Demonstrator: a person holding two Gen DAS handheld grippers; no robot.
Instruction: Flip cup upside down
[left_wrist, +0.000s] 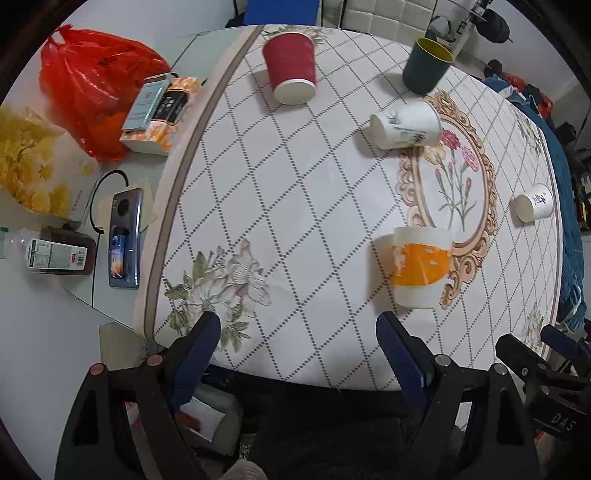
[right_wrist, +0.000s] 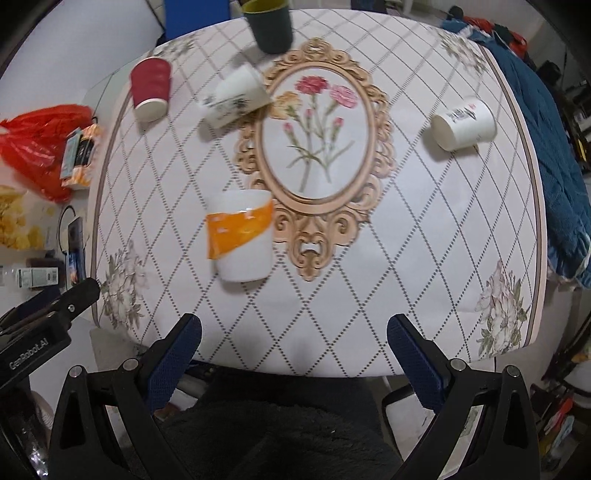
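Hovering wide-jawed and empty, the left gripper (left_wrist: 299, 332) and right gripper (right_wrist: 295, 334) are sitting near the table's front edge; just beyond, the white-and-orange paper cup (right_wrist: 240, 236) is standing inverted on the quilted tablecloth (right_wrist: 406, 240), red cup (right_wrist: 150, 90) farther back.

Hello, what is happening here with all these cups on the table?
A person holds two grippers above the near table edge; the left gripper and the right gripper are both open and empty. Five cups stand on the flowered tablecloth. Only the dark green cup has its mouth up; the orange-and-white cup, nearest, already appears upside down. Nothing is being touched.
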